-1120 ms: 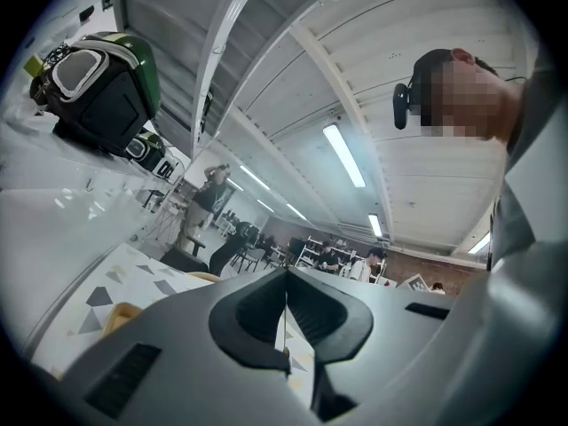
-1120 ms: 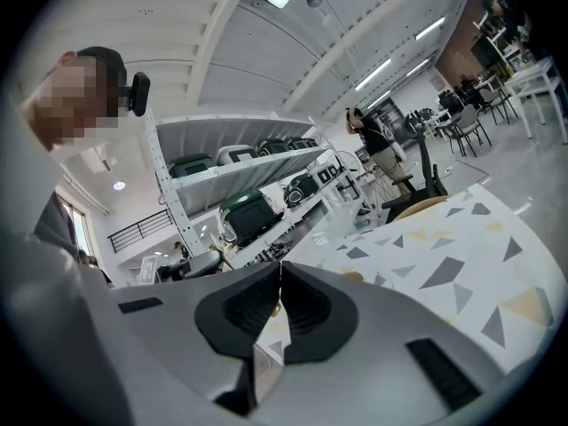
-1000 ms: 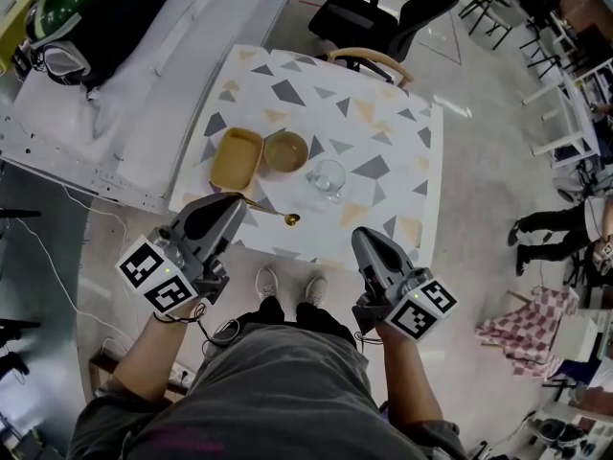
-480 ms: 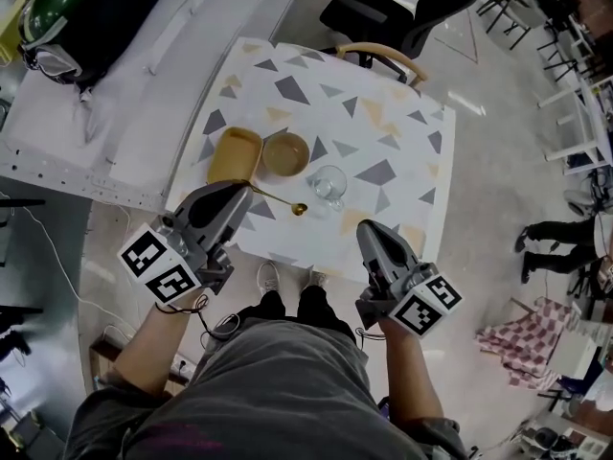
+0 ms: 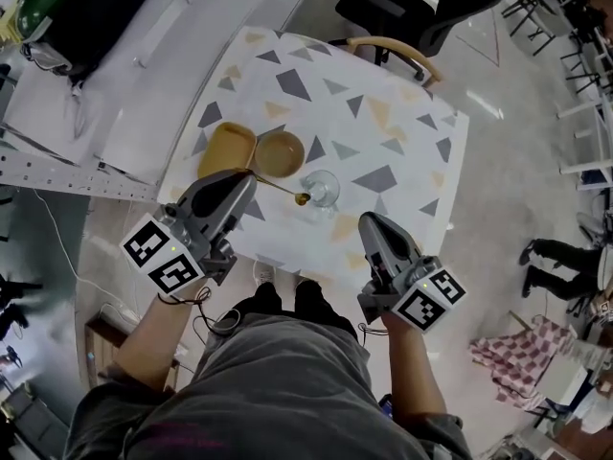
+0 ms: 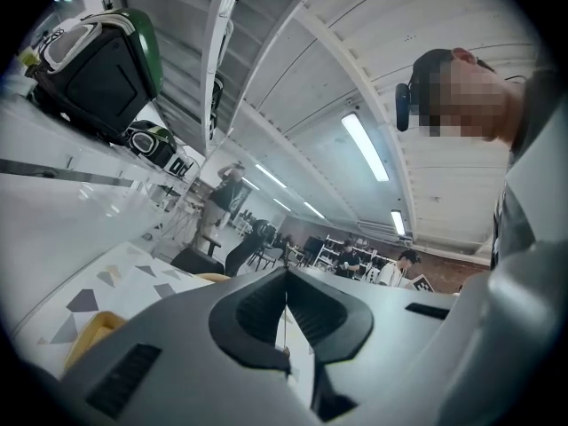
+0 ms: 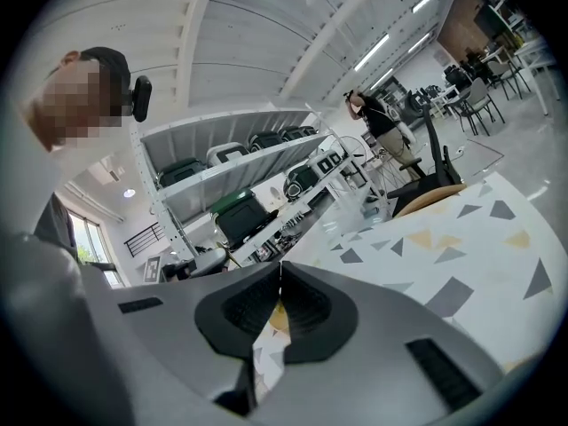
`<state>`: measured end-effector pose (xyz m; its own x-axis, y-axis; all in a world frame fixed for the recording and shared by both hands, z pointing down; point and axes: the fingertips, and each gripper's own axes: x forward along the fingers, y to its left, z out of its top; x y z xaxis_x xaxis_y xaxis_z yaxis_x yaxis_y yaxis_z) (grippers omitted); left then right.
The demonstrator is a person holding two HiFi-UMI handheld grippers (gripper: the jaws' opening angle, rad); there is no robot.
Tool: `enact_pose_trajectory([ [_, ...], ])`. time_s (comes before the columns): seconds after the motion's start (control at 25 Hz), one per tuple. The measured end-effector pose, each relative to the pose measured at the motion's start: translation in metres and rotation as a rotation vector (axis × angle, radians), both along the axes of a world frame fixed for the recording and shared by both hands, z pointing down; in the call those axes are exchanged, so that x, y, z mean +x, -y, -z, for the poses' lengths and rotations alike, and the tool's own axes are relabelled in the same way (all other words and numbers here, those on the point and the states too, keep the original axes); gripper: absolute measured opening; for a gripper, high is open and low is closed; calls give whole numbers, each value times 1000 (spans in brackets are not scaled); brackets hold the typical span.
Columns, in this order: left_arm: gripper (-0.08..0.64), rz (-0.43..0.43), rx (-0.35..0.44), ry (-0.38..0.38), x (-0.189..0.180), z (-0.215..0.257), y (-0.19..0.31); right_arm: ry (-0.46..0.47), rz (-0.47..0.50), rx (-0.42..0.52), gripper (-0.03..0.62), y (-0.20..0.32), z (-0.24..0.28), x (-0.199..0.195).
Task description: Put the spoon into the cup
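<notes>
A gold spoon [image 5: 280, 188] juts out to the right from my left gripper [image 5: 247, 176], which is shut on the handle end. The spoon's bowl [image 5: 303, 198] hangs just left of the clear glass cup [image 5: 323, 188] on the patterned table [image 5: 383, 132], at about the height of the cup's rim. In the left gripper view the left gripper [image 6: 286, 273] has its jaws pressed together, and the spoon is almost wholly hidden. My right gripper [image 5: 370, 221] hovers over the table's near edge, right of the cup and apart from it, shut on nothing [image 7: 281, 269].
A brown bowl [image 5: 282, 153] and a yellow tray [image 5: 228, 149] sit side by side just behind the spoon. A wooden chair back [image 5: 395, 54] and a black office chair [image 5: 412, 6] stand beyond the table. White benches run along the left.
My left gripper has carried the spoon up and to the right, bringing the spoon's bowl from well short of the cup to just beside it. The right gripper has barely moved.
</notes>
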<state>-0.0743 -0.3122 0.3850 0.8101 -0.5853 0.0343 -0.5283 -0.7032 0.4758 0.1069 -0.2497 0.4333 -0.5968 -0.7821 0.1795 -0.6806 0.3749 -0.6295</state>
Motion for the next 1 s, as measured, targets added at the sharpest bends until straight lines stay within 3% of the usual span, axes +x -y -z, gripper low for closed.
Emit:
enact_pose_trajectory([
  [0.44,18,75,-72,38,33,-44,19,19,62,-61,20,18,-30,37],
  [1.0,18,165,-174,53,43,-111,34,21,111,-126,20,31,-65,57],
])
